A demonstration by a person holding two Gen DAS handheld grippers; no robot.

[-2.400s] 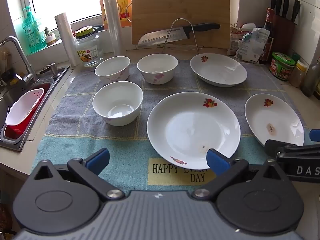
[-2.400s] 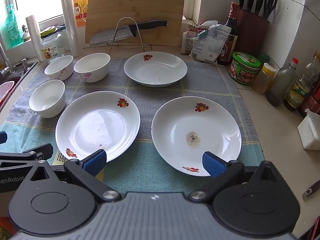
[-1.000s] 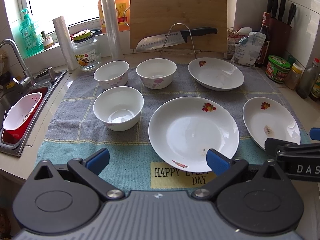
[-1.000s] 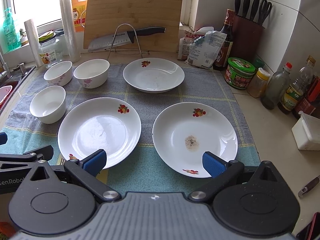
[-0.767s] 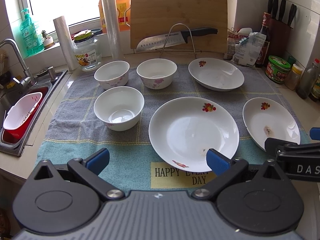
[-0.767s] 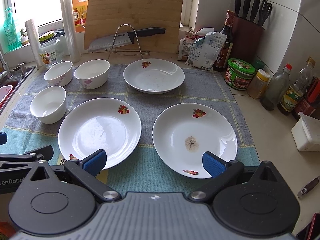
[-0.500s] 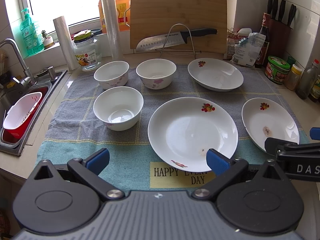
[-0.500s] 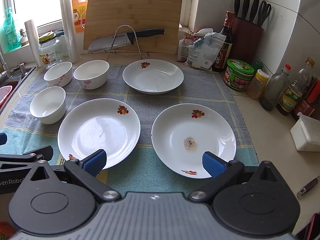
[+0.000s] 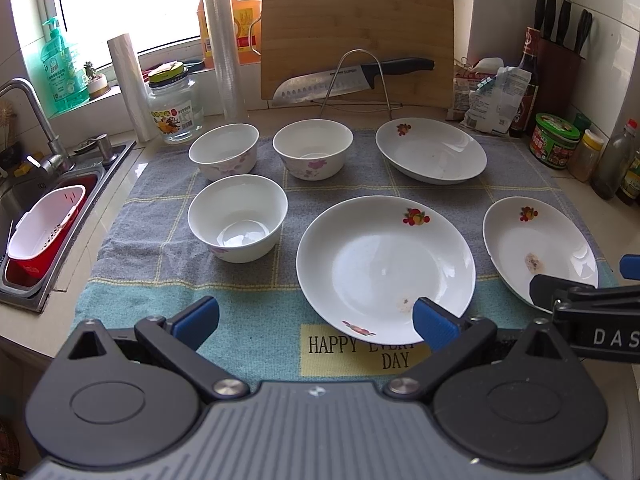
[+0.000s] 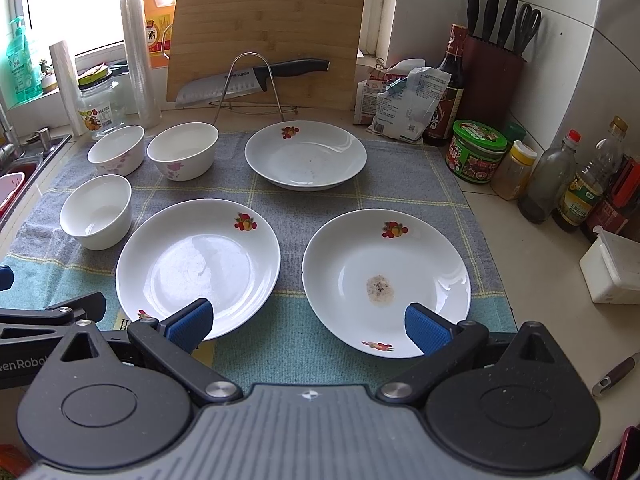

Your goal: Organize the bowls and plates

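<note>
Left wrist view shows the left gripper (image 9: pixel 316 316) with its jaws spread wide and empty, hovering above the near edge of a cloth mat (image 9: pixel 248 312) on the counter. Three white bowls (image 9: pixel 237 216) sit apart on the mat's left half: two in the far row, one nearer. The middle plate (image 9: pixel 384 266) lies just ahead of the right fingertip, the far plate (image 9: pixel 431 150) sits beyond it, and the stained plate (image 9: pixel 536 248) lies to the right, partly behind the other tool. In the right wrist view the right gripper (image 10: pixel 306 324) is likewise wide open and holds nothing, above the near rims of the middle plate (image 10: pixel 198 266) and the stained plate (image 10: pixel 386 282). A knife (image 10: pixel 252 78) rests on a wire stand before a cutting board (image 10: pixel 266 40).
</note>
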